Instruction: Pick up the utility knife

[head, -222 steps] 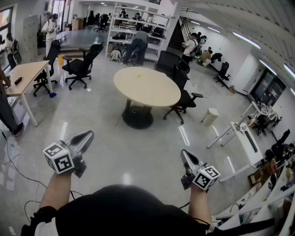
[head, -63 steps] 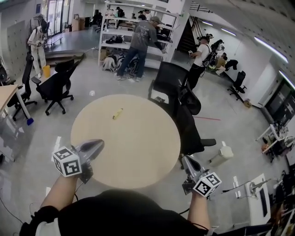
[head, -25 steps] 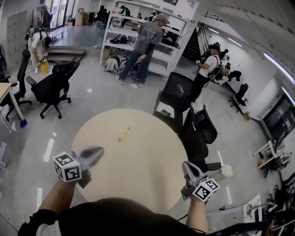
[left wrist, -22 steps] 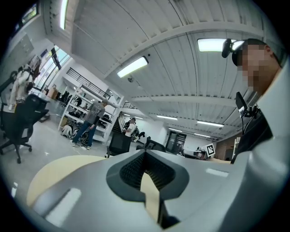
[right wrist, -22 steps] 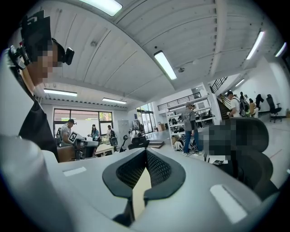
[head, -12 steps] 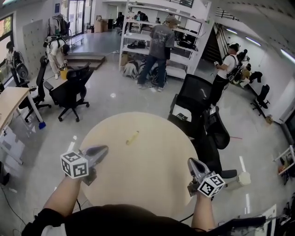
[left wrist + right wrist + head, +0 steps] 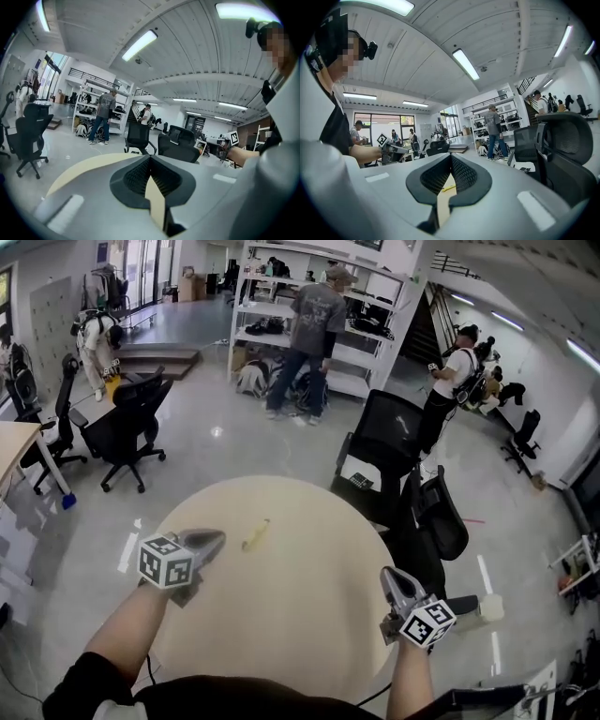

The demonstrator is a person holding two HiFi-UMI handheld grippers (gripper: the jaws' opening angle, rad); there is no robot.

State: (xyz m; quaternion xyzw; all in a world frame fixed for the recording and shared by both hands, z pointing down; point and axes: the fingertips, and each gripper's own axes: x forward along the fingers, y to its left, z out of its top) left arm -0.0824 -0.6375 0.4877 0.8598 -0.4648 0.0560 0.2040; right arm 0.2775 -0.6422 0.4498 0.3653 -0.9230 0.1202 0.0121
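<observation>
The right gripper (image 7: 451, 156) is seen with jaws closed and empty, a yellow utility knife (image 7: 449, 187) lying beyond on the table (image 7: 444, 205).

Left gripper (image 7: 216, 539): jaws pressed together, nothing between; tip aimed forward, slightly down. Left forearm (image 7: 127, 629) bare, extends straight behind claw. Right gripper (image 7: 388, 576): jaws together, empty, near level. Right forearm (image 7: 411, 681) directly behind claw.
</observation>
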